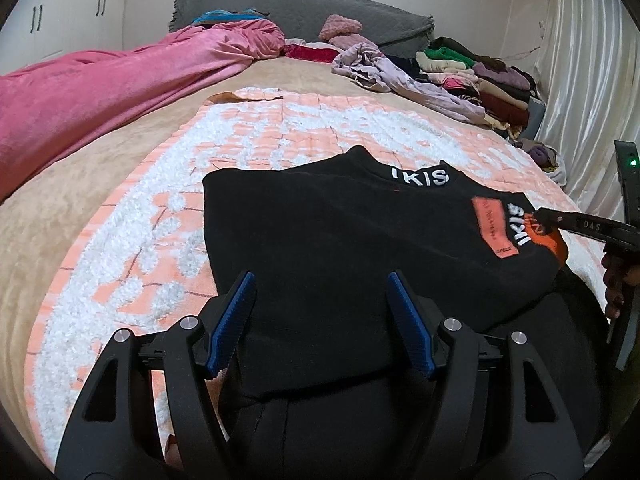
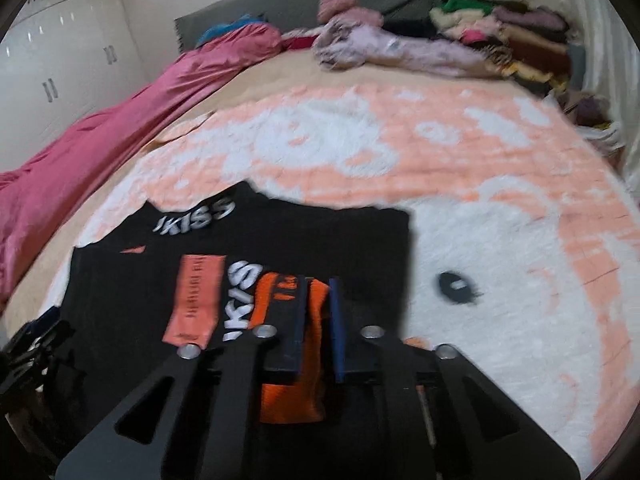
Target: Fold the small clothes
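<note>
Left gripper (image 1: 322, 320): jaws spread wide, blue pads either side of the near hem region of the black sweater (image 1: 340, 248). Nothing between the pads is pinched; the fabric lies just ahead of and below them. Whether the pads touch the cloth cannot be told from the left wrist view.

Sweater lies flat on the peach-and-white blanket (image 1: 280, 128), which covers the bed (image 1: 80, 168). Collar with white lettering (image 1: 418, 178) points away from the left jaws; the body runs from the jaws outward toward that collar. The long axis therefore runs roughly along the left jaws' pointing direction.

Right of the left jaws: the sleeve with the salmon patch (image 1: 494, 226) and the orange cuff (image 1: 554, 240) is laid across the body toward the sweater's right edge.

Right gripper (image 2: 318, 320): jaws nearly pressed together, pinching the orange cuff (image 2: 316, 308) between the pads. The right wrist view is motion-blurred, but the cuff cloth clearly passes between the jaws. The rest of the sweater spreads forward and left of these jaws.

Judgement: the right gripper holds the sleeve end, so the sleeve placement turns on it. The left is nearer the hem and is positioned for a bottom-to-collar fold along the long axis.

Far beyond both jaws: a pile of clothes (image 1: 480, 76) by the headboard, well apart.
</note>
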The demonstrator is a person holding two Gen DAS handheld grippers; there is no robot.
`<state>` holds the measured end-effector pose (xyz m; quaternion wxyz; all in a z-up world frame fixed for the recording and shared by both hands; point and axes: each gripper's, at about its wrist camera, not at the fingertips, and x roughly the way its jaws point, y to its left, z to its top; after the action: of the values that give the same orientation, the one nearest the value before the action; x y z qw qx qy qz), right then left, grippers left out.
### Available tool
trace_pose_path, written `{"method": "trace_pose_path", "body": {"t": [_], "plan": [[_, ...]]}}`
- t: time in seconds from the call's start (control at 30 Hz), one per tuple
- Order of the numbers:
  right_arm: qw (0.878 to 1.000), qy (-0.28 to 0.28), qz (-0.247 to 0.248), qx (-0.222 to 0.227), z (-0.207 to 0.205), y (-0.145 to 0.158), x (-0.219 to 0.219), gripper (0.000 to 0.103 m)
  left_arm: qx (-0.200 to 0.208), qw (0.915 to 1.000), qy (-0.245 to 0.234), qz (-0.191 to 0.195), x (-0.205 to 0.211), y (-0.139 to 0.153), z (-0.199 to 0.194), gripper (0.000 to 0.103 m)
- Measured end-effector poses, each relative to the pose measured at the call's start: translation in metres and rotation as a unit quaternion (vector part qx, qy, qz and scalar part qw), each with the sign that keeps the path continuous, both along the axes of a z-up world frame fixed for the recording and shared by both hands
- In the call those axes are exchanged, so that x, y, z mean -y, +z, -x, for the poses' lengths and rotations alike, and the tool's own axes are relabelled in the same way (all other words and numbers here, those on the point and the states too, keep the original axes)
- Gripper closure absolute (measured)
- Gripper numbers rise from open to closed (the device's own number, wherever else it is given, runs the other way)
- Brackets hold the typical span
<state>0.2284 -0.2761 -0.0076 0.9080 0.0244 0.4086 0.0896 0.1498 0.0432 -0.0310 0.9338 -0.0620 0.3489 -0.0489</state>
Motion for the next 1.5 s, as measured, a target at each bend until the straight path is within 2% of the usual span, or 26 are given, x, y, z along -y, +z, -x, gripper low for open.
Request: {"method": "trace_pose_path", "body": {"t": [0.1, 0.2, 0.33, 0.6, 0.73, 0.9, 0.97, 1.0, 1.1, 1.13, 1.3, 1.5], "plan": [[1.0, -0.003, 0.014, -0.024, -0.005, -0.016, -0.001, 0.094, -0.003, 1.0, -0.002, -0.004, 0.002, -0.002, -0.001, 0.043], [0.999, -0.008, 0.026, -0.02, -0.004, -0.019, -0.004, 0.093, -0.005, 1.0, -0.002, -0.006, 0.003, -0.003, -0.001, 0.043], [0.999, -0.004, 0.036, -0.013, -0.001, -0.016, -0.007, 0.087, -0.004, 1.0, -0.002, -0.006, 0.003, -0.003, 0.0, 0.042], [1.0, -0.009, 0.025, -0.004, 0.017, -0.009, -0.004, 0.073, -0.003, 1.0, 0.0, -0.006, 0.001, -0.003, 0.0, 0.041], [1.0, -0.007, 0.017, -0.003, 0.026, -0.007, -0.005, 0.062, -0.001, 1.0, 0.003, -0.005, -0.002, -0.001, 0.001, 0.036], [1.0, -0.002, 0.012, -0.002, 0.037, -0.004, -0.009, 0.059, 0.0, 1.0, 0.008, 0.001, -0.005, 0.001, 0.007, 0.032], [1.0, -0.003, 0.011, -0.001, 0.041, -0.003, -0.01, 0.052, 0.0, 0.9999, 0.013, 0.003, -0.008, 0.002, 0.008, 0.031], [1.0, -0.003, 0.01, 0.001, 0.043, -0.002, -0.011, 0.043, 0.0, 0.9999, 0.016, 0.003, -0.009, 0.002, 0.008, 0.031], [1.0, -0.006, 0.005, 0.013, 0.048, 0.004, -0.012, 0.032, 0.0, 0.9997, 0.024, 0.005, -0.013, 0.003, 0.009, 0.021], [1.0, -0.007, 0.004, 0.016, 0.05, 0.006, -0.012, 0.029, 0.001, 0.9997, 0.024, 0.005, -0.013, 0.004, 0.01, 0.021], [1.0, -0.008, 0.0, 0.027, 0.055, 0.014, -0.013, 0.02, 0.009, 0.9997, 0.024, 0.001, -0.012, 0.012, 0.016, 0.01], [0.999, -0.008, 0.0, 0.032, 0.062, 0.021, -0.014, 0.017, 0.013, 0.9994, 0.03, -0.01, -0.012, 0.019, 0.021, 0.01]]}}
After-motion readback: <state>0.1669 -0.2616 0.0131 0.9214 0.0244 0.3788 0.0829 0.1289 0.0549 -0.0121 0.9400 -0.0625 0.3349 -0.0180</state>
